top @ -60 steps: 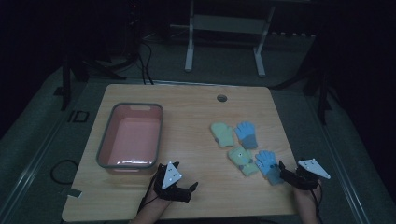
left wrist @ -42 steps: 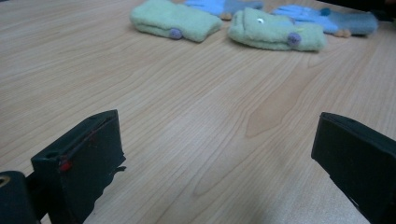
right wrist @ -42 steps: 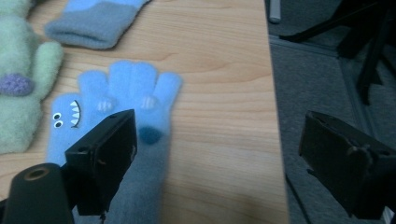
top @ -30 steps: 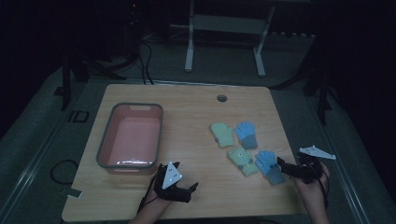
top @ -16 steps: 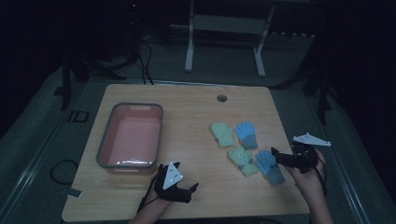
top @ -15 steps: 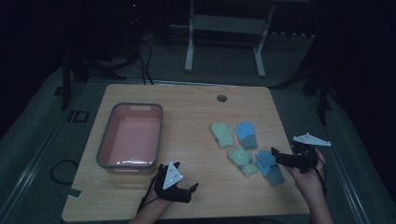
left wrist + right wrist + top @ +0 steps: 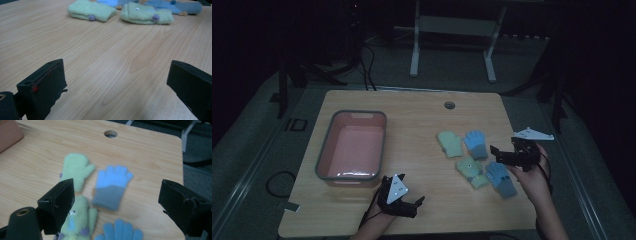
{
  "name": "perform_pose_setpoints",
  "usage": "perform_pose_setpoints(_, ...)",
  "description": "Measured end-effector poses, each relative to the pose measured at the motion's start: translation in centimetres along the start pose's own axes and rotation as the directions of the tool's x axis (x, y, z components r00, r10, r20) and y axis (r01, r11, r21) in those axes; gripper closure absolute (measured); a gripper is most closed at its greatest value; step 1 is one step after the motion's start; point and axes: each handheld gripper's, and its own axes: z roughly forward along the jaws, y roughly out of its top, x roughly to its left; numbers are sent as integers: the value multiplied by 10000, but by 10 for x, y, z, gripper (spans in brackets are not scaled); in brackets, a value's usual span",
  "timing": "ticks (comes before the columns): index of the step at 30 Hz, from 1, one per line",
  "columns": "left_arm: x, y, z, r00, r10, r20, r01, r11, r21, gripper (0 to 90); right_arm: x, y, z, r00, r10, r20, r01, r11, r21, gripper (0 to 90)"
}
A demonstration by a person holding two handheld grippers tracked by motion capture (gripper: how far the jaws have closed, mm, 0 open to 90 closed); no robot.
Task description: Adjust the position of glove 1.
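A wooden table (image 7: 412, 112) stands in a dim room, and a person's forearms come in from its near edge, each hand holding a set of tongs. The right tongs (image 7: 501, 156) hover with jaws spread wide over a cluster of four small gloves on the right half of the table, gripping nothing. In the right gripper view, the jaws frame a blue glove (image 7: 111, 186) with a grey cuff, lying flat with fingers pointing away; a green mitten (image 7: 76, 170) lies just beside it, a second green mitten with a stitched face (image 7: 75, 222) lies nearer, and another blue glove (image 7: 122, 231) peeks in at the bottom edge. The left tongs (image 7: 412, 206) rest low near the front edge, also spread wide and holding nothing, with bare wood between the jaws. A pink tub (image 7: 353, 145) with a grey rim sits on the left half, well apart from the gloves, and looks unfilled. The step in hand appears to be the reach toward a glove, likely to carry it to the tub. The next move probably calls for lowering the right tongs onto one glove and closing on the soft fabric without catching a neighbour. The table has a pale grain and a round cable hole (image 7: 449, 105) near its far edge. Beyond it lie grey floor, trailing cables and the legs of a white frame (image 7: 452, 30).
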Motion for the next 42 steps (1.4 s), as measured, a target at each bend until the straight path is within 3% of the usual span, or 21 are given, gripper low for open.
perform_pose_setpoints(8, 0, 0, 0, 10000, 22, 16, -22, 10000, -15, 24, 16, 22, 25, 9953, -775, -577, 778, 9970, 32, 164)
perform_pose_setpoints(9, 0, 0, 0, 10000, 41, 30, -41, 10000, -7, 24, 20, 27, 35, 9920, -932, -849, 949, 9954, 163, 165)
perform_pose_setpoints(14, 0, 0, 0, 10000, 32, 50, -33, 10000, 11, 24, 28, 34, 51, 9867, -1035, -1251, 1069, 9941, 205, 215)
perform_pose_setpoints(17, 0, 0, 0, 10000, 38, 67, -38, 10000, -1, 24, 38, 39, 71, 9772, -1305, -1672, 1388, 9896, 388, 236)
perform_pose_setpoints(28, 2, -1, -1, 9998, -189, 74, 190, 9998, -118, 24, 53, 45, 117, 9654, -1728, -1953, 1938, 9765, 944, 381)
perform_pose_setpoints(29, 2, -1, -1, 9996, -258, 137, 260, 9996, -134, 24, 55, 45, 124, 9616, -1610, -2221, 1872, 9770, 1024, 404)
perform_pose_setpoints(34, 2, -1, -1, 9997, -190, 144, 191, 9997, -117, 24, 58, 46, 140, 9621, -1723, -2113, 2002, 9726, 1184, 440)
perform_pose_setpoints(39, 1, -1, -1, 9998, -164, 128, 165, 9998, -130, 24, 58, 46, 163, 9569, -1855, -2236, 2275, 9571, 1796, 582)
perform_pose_setpoints(41, 1, -1, -1, 9998, -164, 128, 165, 9998, -130, 24, 58, 45, 166, 9559, -1855, -2277, 2300, 9549, 1876, 585)
perform_pose_setpoints(42, 1, -1, -2, 9999, -114, -6, 114, 9998, -145, 24, 57, 43, 175, 9500, -1788, -2560, 2331, 9516, 2004, 593)
